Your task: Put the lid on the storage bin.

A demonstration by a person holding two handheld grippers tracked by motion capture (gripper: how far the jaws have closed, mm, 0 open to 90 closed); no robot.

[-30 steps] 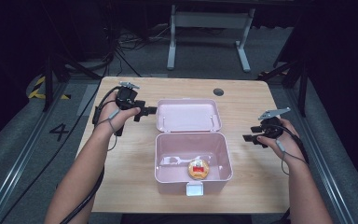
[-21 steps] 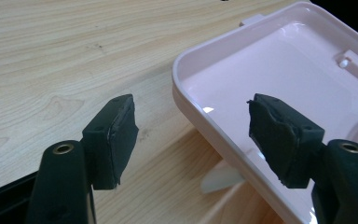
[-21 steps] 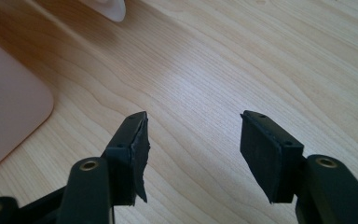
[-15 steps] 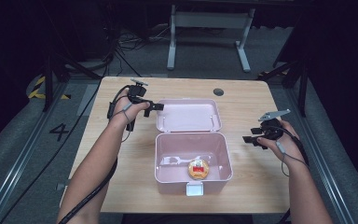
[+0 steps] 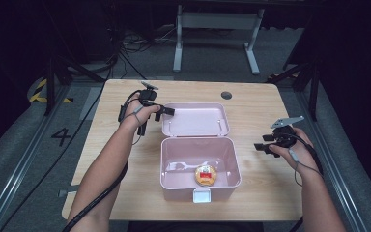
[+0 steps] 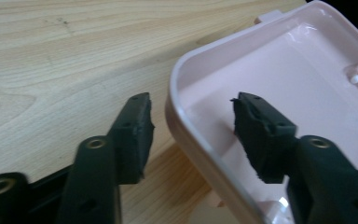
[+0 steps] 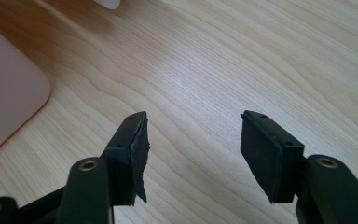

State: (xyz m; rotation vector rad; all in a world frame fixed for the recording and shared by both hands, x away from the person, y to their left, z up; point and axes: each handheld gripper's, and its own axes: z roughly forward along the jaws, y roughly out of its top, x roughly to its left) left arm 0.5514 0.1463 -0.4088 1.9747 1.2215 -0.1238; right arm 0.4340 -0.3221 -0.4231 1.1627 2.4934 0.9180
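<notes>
A pink lunch box stands open in the middle of the wooden table, its lid lying flat behind it. Inside the box sit a round orange item with a red label and a white utensil. My left gripper is open at the lid's left rim, one jaw outside and one inside it. My right gripper is open above bare wood to the right of the box, whose pink wall shows at the left of its view.
A white latch tab sticks out at the box's front. A dark round hole sits near the table's back edge. Beyond the table stand a metal frame and cables on the floor.
My left gripper has moved right and forward from the table's left part to the lid's left rim. The right gripper has barely moved.
</notes>
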